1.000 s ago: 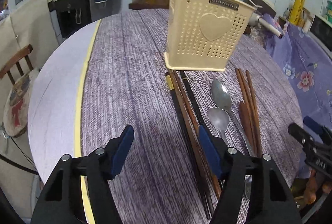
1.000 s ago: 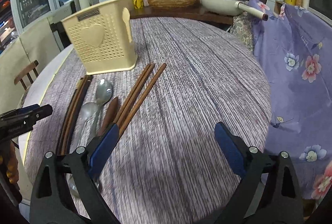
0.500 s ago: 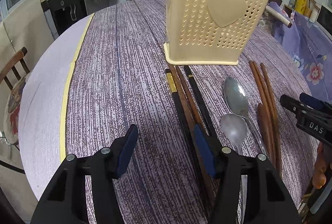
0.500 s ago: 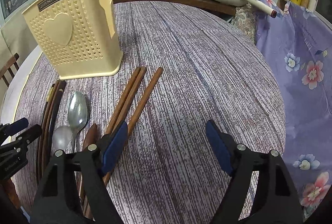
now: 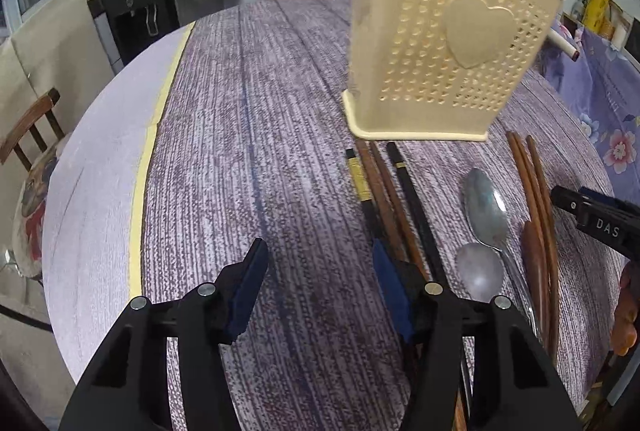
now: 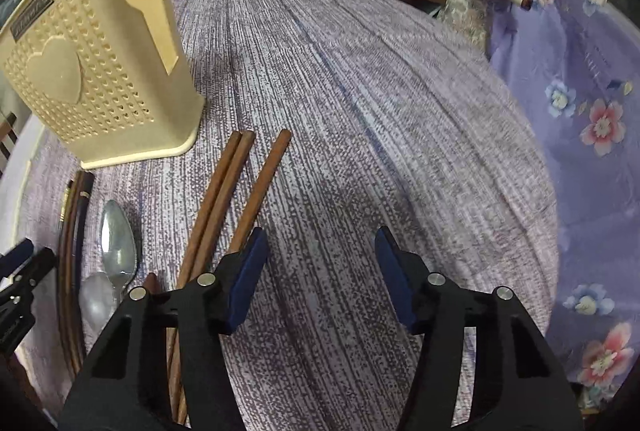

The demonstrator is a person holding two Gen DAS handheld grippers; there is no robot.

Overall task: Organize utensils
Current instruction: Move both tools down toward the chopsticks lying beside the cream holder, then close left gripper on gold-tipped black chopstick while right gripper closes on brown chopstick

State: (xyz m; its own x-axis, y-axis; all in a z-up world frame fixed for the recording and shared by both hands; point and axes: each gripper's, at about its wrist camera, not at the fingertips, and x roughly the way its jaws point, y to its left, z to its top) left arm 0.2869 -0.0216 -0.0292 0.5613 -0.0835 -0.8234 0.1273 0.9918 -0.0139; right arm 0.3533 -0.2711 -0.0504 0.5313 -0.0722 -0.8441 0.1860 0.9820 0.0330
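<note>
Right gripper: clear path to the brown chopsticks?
Probably yes. The right gripper, its jaws closing on nothing, hovers just beside the brown chopsticks; they lie bare on the table, nothing on top of them.

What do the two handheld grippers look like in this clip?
Both match. The left gripper and right gripper each have two angular matte-black plastic fingers, dark blue pads on the inner faces and round silver bolt heads. The right gripper's side, seen from the left camera, carries white "DAS" lettering. No cables or sleeves show.
</note>
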